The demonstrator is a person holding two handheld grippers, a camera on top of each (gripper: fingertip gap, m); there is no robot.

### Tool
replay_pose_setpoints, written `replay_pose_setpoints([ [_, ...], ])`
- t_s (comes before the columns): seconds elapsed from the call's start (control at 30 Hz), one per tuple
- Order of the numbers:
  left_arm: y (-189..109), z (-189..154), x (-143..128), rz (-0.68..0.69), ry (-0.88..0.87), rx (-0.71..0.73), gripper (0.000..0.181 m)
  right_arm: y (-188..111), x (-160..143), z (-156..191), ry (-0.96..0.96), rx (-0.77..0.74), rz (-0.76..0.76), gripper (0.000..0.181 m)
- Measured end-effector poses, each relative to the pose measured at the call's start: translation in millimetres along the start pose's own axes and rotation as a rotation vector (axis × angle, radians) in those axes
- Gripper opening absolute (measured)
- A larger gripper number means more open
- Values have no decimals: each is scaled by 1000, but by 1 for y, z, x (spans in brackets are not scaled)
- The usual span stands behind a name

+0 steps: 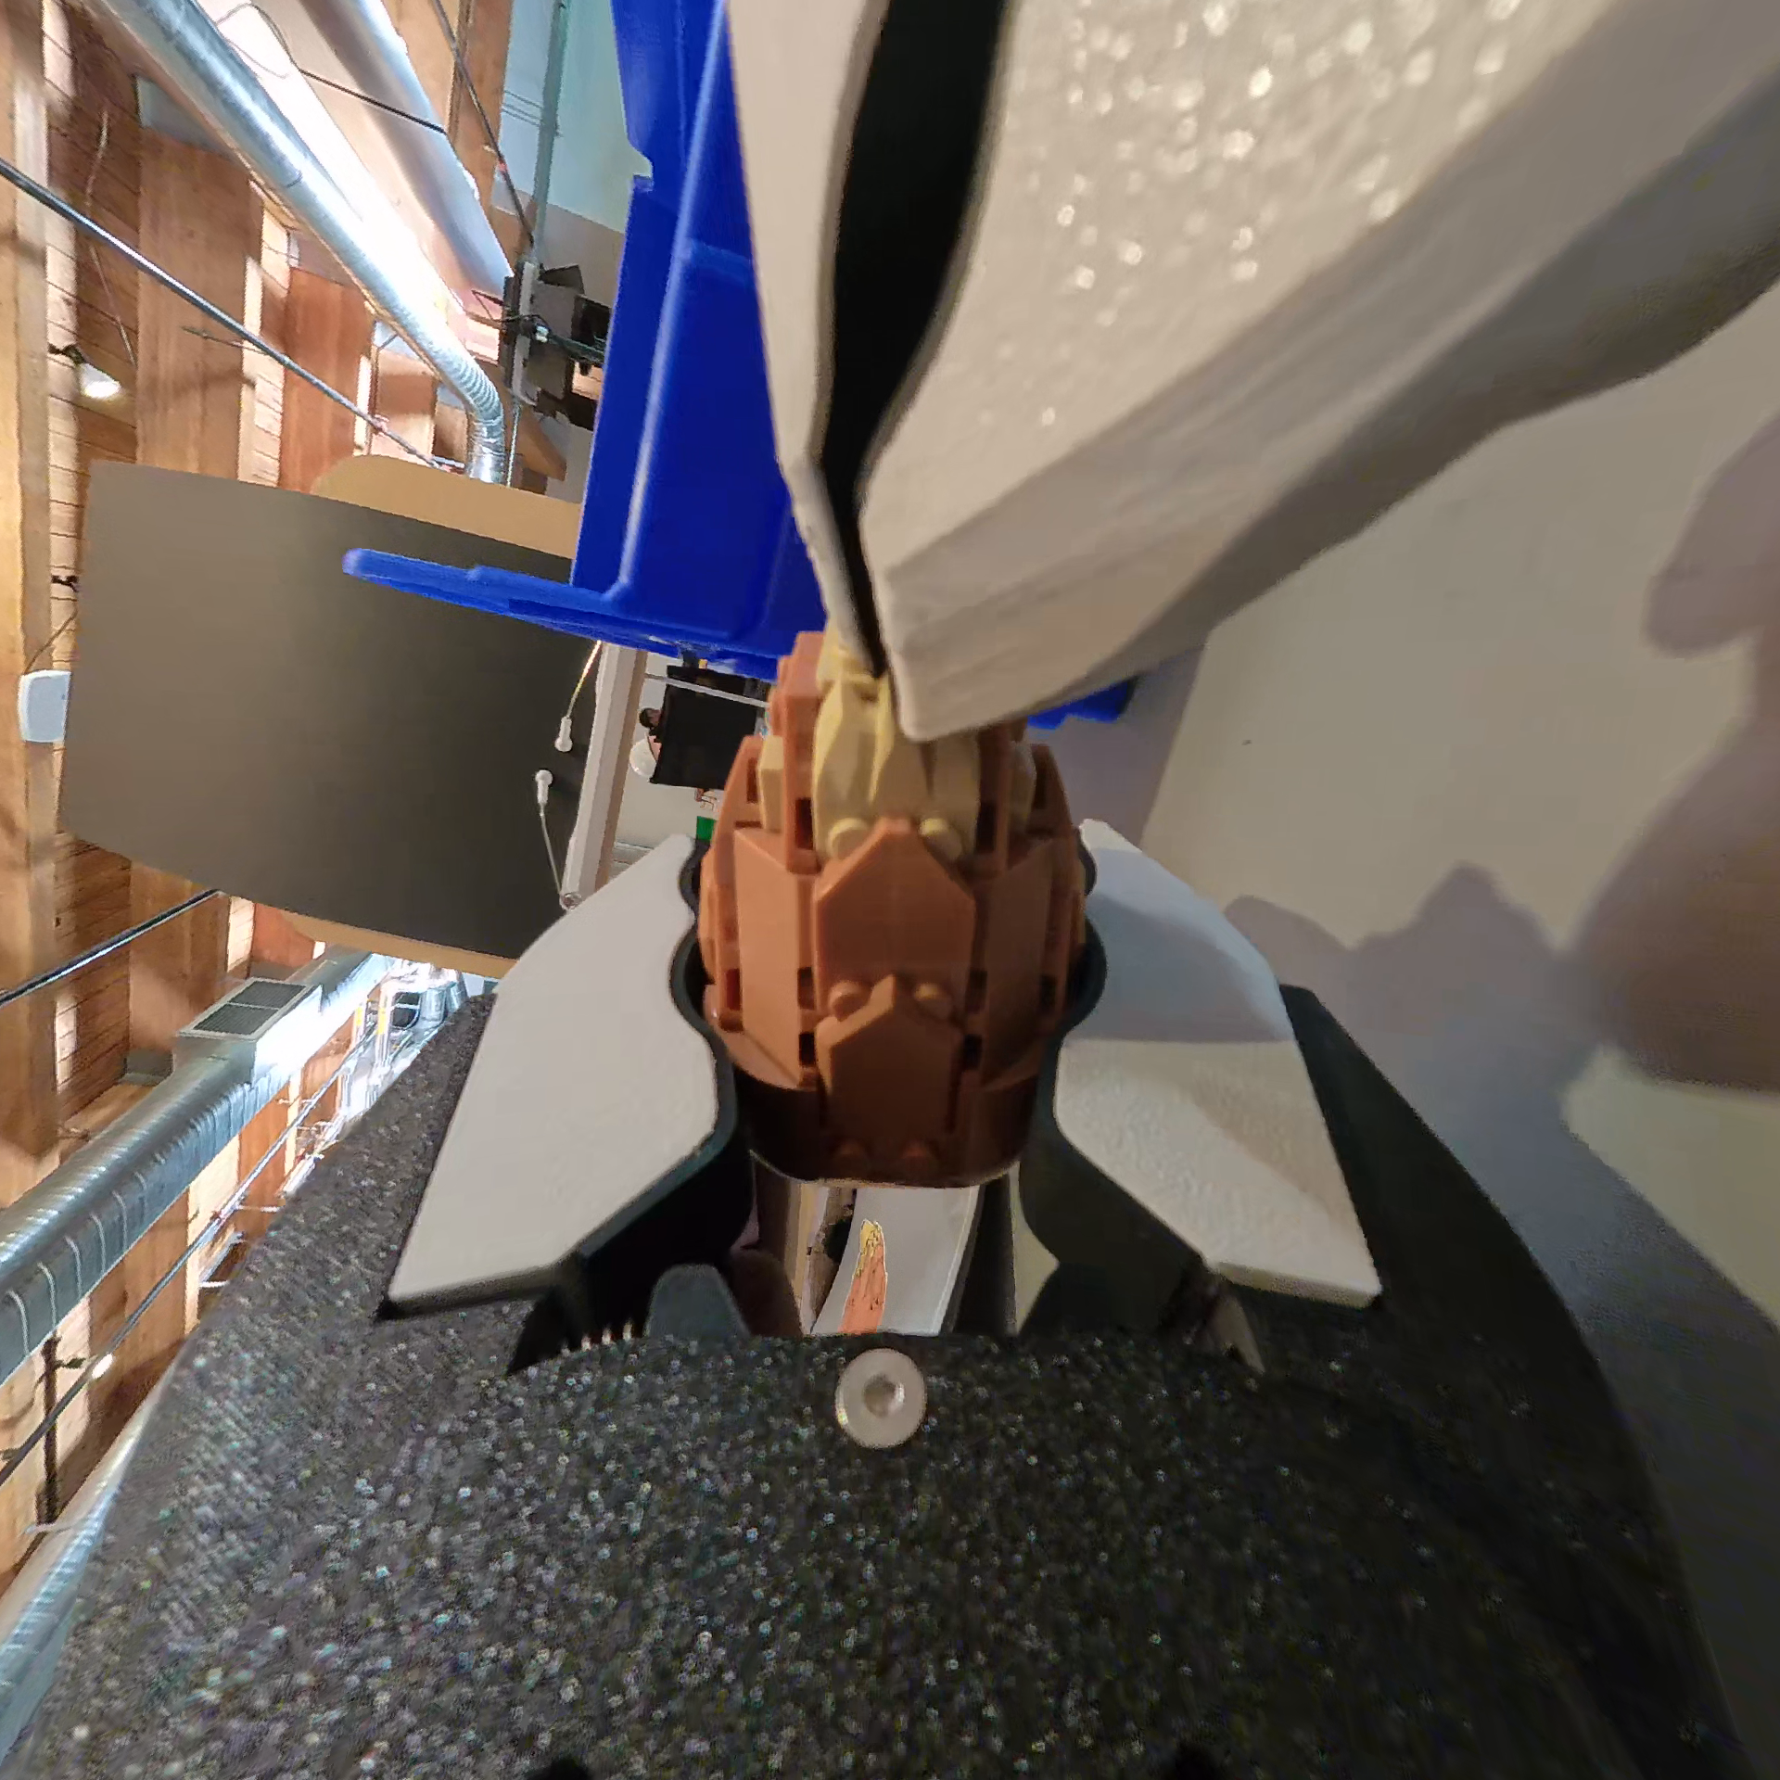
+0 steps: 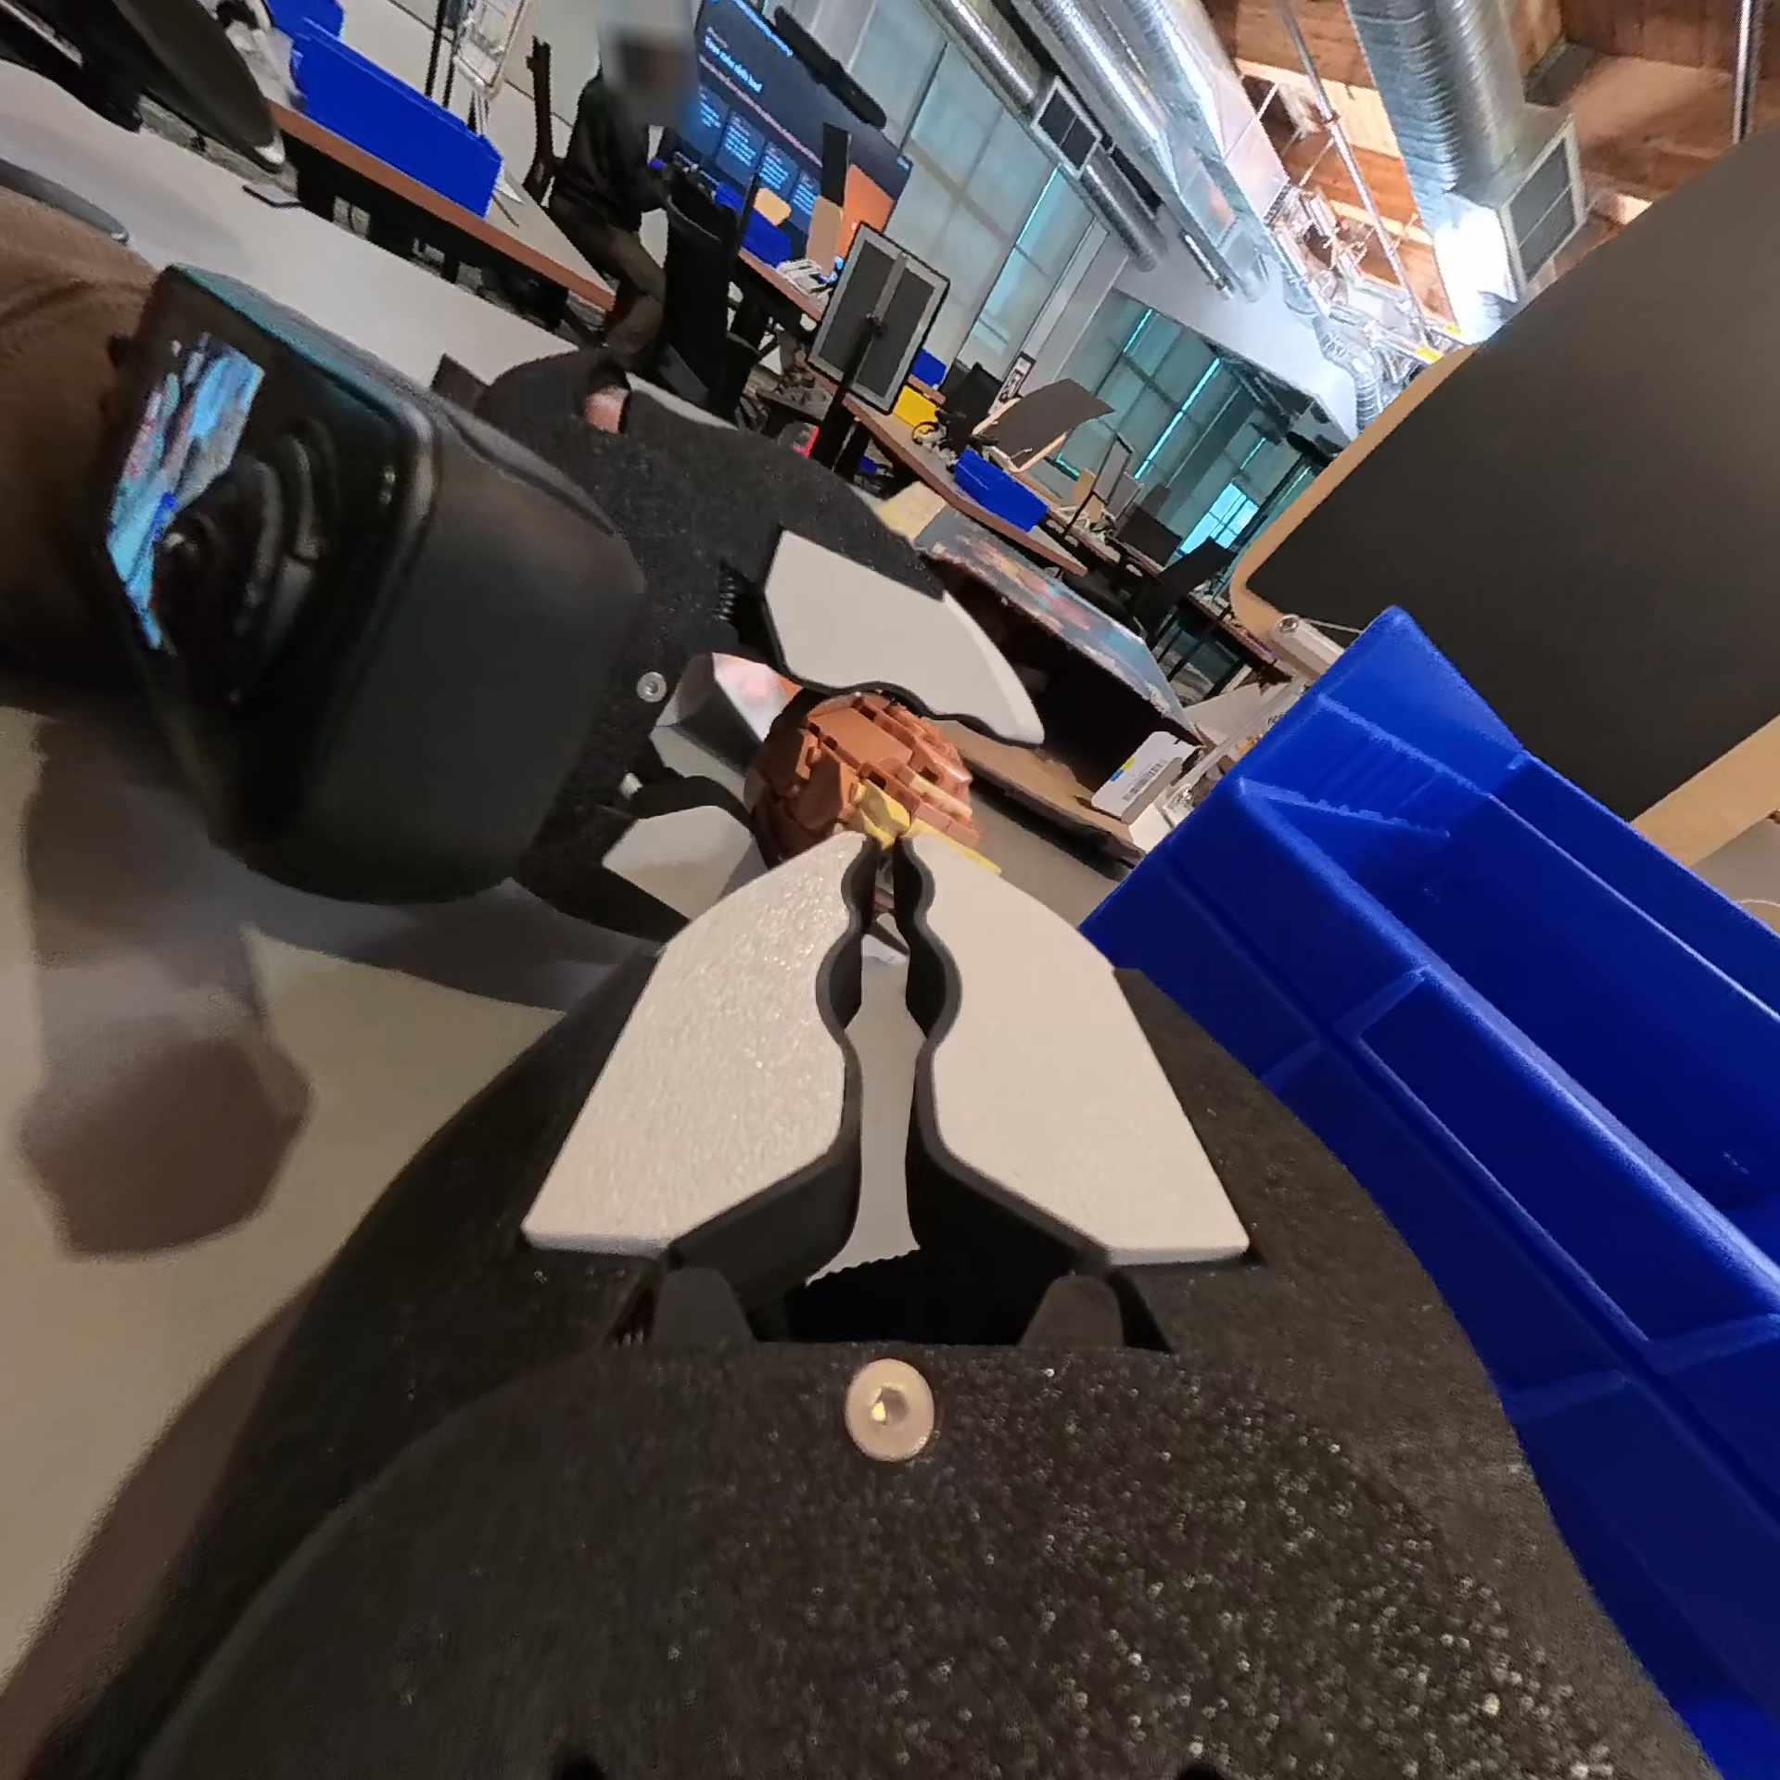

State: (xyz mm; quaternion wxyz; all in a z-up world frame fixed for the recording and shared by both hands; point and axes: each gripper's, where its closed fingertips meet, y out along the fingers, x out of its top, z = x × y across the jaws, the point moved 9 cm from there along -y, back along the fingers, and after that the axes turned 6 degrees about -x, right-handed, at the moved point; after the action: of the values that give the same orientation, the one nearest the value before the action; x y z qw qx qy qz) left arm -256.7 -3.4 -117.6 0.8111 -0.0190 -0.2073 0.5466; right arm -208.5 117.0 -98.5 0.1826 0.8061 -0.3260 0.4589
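Between both claws, egg (image 1: 886,973) pointing outward

No writing is legible; the distant wall screen (image 2: 771,125) shows only blurred lines.

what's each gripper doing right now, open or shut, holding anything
Left gripper: shut on the brown brick egg.
Right gripper: shut on the tan piece at the egg's top.
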Motion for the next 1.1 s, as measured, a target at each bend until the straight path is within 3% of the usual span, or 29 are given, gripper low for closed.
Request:
replay_pose_setpoints([
  [0.57,9,-20,-10,65,102,-73,70,5,-13,7,-18,104,139,3],
  [1.1,3,-24,-4,115,183,-70,70,3,-15,10,-45,135,160,2],
])
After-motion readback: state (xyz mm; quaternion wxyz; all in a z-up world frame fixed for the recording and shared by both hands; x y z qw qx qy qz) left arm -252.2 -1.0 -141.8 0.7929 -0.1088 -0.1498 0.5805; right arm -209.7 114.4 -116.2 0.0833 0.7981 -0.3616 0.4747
